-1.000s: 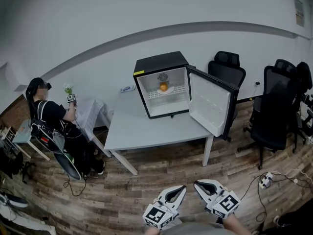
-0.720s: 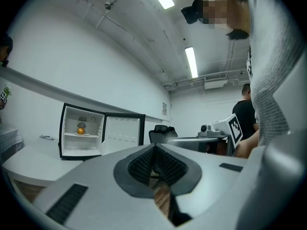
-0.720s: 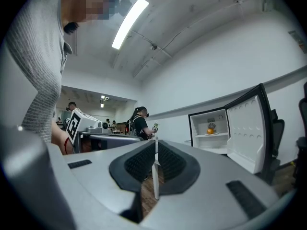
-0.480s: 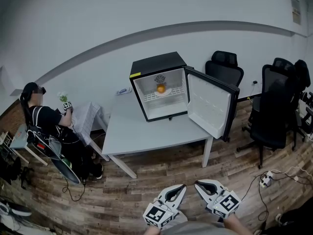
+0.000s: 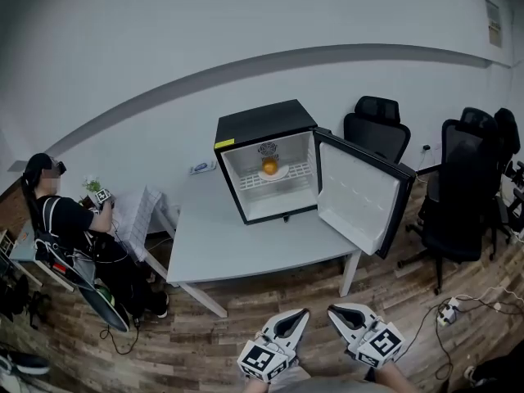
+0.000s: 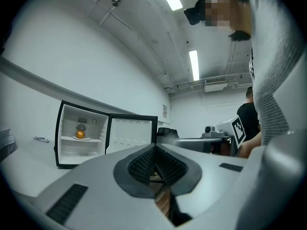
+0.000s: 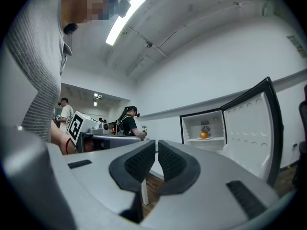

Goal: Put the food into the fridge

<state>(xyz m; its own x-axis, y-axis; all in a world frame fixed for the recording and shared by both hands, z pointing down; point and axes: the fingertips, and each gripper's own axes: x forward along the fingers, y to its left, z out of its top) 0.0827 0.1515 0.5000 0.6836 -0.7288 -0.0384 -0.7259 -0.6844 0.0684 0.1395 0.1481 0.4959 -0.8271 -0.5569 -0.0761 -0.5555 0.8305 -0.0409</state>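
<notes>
A floor of brown wood-grain planks [image 5: 246, 326] spreads under everything, matte and streaked. On it stands a pale grey rectangular table with a smooth flat top and white legs [image 5: 237, 244]. Toward the table's back edge sits a boxy black mini fridge with a white moulded interior [image 5: 262, 125]. Its flat black-rimmed door with a white dimpled inner lining [image 5: 360, 199] is swung wide open to the right. Two black padded office chairs with curved backs stand to the right of the table, one near the wall [image 5: 377, 133] and one farther right [image 5: 463, 187]. At the far left a seated person in a black top [image 5: 65, 228] holds another marker-cubed gripper.

Low in the head view, well apart from the table, are the two hand-held tools. The left grey plastic gripper with black ribbed pads [image 5: 304, 313] has its jaws clenched, pad against pad, with nothing between them. The right grey plastic gripper of the same build [image 5: 334, 309] also has its jaws clenched on nothing, with only a thin slit showing between the cross-hatched pads.

Inside the fridge, a white wire shelf [image 5: 299, 170] spans the upper part. On it rests a shallow round white plate [image 5: 278, 175], and on the plate sits the round, glossy orange fruit [image 5: 269, 167].
</notes>
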